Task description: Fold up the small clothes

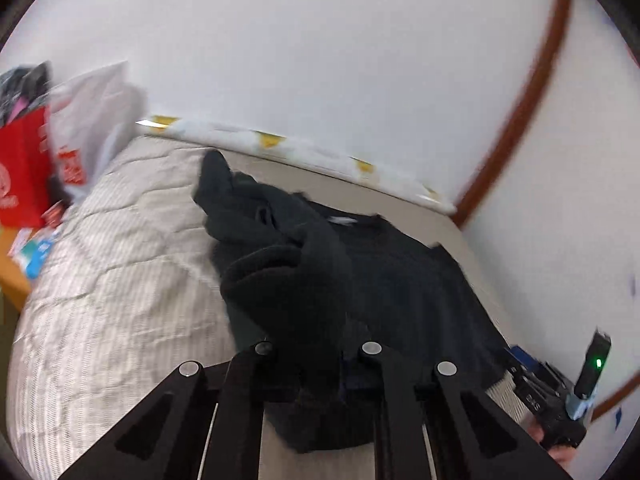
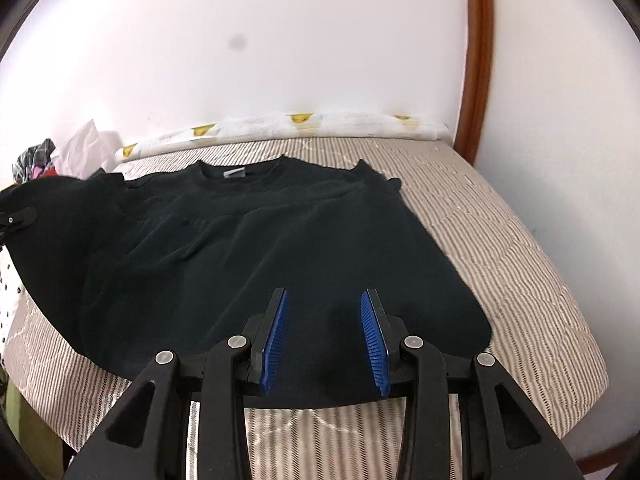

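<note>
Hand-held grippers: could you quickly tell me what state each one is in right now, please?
Left hand-held gripper: shut on the black shirt, lifting a bunched fold.
Right hand-held gripper: open, blue pads apart over the shirt's hem, gripping nothing.

No legible text or labels

We see a black shirt (image 2: 256, 248) spread on the bed just ahead of the right tool, collar with a pale label at the far end, hem nearest. Its left side is lifted and bunched (image 1: 280, 264), rising right in front of the left tool.
</note>
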`<state>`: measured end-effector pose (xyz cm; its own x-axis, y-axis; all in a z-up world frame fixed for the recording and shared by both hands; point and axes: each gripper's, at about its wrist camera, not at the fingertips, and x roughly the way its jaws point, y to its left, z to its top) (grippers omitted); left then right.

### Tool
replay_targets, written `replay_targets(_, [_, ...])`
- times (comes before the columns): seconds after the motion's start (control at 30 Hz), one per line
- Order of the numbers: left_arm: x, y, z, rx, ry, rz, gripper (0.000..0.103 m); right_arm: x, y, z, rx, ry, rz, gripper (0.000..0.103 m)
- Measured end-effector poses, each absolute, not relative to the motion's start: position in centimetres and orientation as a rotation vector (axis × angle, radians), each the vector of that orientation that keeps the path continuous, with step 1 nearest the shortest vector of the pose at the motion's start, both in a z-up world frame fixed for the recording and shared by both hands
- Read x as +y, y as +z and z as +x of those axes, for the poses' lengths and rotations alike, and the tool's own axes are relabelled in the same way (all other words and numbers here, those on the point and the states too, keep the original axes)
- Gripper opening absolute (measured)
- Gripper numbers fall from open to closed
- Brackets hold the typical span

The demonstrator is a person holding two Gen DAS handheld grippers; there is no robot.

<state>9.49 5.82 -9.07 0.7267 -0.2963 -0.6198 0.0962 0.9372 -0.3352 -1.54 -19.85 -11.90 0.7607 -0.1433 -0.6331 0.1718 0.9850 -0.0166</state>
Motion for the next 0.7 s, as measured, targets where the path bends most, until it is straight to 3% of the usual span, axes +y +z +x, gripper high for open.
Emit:
replay_targets(0.23, [-1.7,-11.4,10.3,0.816,-0.387,-0.153,0.011,-21.4,-11.5,-2.5,0.678,-0.188,0.064,0.037])
replay_targets(0.47, [-3.4,-13.1,11.0,0.898,-0.425,-0.097,0.015,-21.2,-11.8,-2.5,0.703,-0.160,0.054,0.039])
replay_targets(0.63, [-2.9,-11.6,9.8,0.883,-0.509,-0.050,0.027,-20.0,-10.8,-2.3,0.677,-0.015,0.127,0.059])
replay_targets(0.7, [-1.8,-11.1,8.7,0.857,-0.498,-0.039,0.039,-19.2,-10.3,-2.1,0.670,0.043,0.149,0.065])
